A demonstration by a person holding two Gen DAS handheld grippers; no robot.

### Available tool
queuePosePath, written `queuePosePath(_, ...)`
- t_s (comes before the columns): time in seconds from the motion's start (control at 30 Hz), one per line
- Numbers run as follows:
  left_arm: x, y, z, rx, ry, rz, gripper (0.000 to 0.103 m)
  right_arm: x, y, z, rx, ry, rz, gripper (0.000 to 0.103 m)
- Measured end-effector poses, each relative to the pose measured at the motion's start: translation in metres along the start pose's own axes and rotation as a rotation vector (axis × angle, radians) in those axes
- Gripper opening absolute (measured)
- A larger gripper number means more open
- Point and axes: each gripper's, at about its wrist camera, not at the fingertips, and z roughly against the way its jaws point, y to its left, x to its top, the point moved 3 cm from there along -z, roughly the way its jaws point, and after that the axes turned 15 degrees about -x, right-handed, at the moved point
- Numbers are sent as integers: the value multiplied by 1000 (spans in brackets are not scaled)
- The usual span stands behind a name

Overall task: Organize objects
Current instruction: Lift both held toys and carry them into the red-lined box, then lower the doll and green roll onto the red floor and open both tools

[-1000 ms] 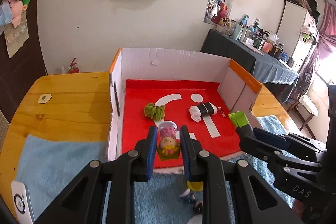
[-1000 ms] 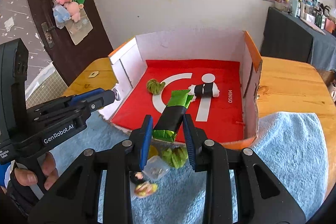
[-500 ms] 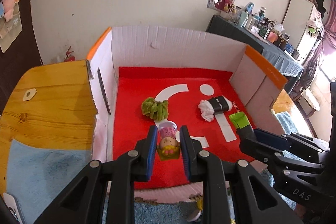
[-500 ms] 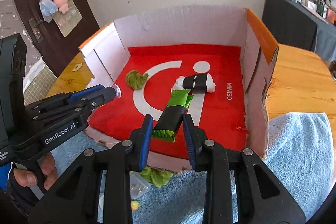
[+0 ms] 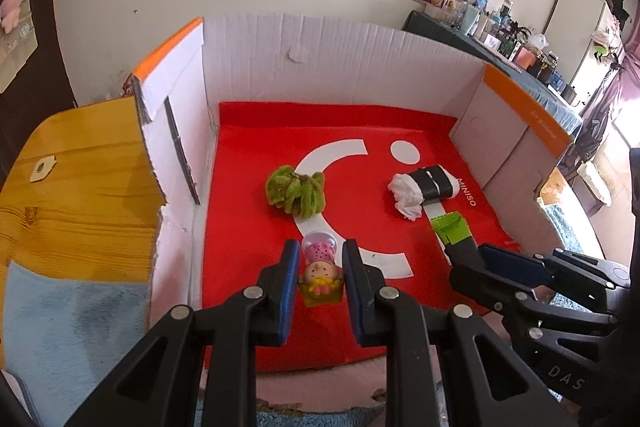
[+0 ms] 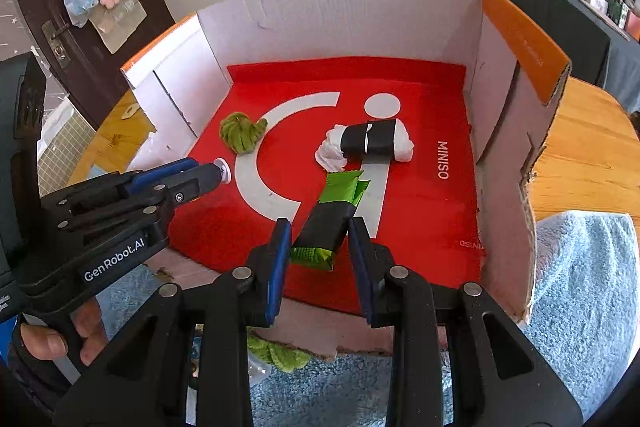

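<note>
Gripping a small doll figurine point(image 5: 321, 273) (light, rigid, slippery) by its sides, the left hand-held gripper point(image 5: 320, 269) mirrors the right hand-held gripper point(image 6: 320, 247), clamped on a crinkly snack bar point(image 6: 326, 223) over the box point(image 6: 524, 39).

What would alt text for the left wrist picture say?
The left tongs grip a small doll figure above a red-floored cardboard box. Inside lie a green fuzzy bundle and a white cloth roll with a black band; the right tongs hold a green-and-black packet.
</note>
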Motion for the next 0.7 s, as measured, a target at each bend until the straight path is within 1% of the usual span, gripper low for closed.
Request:
queuePosePath(0.17,2,2,-6,11,9,2,23,2,-1,-5,-16,7,2,28)
queuePosePath(0.7,11,7,-18,12,21,13,23,16,-7,-16,-26,1,-16,28)
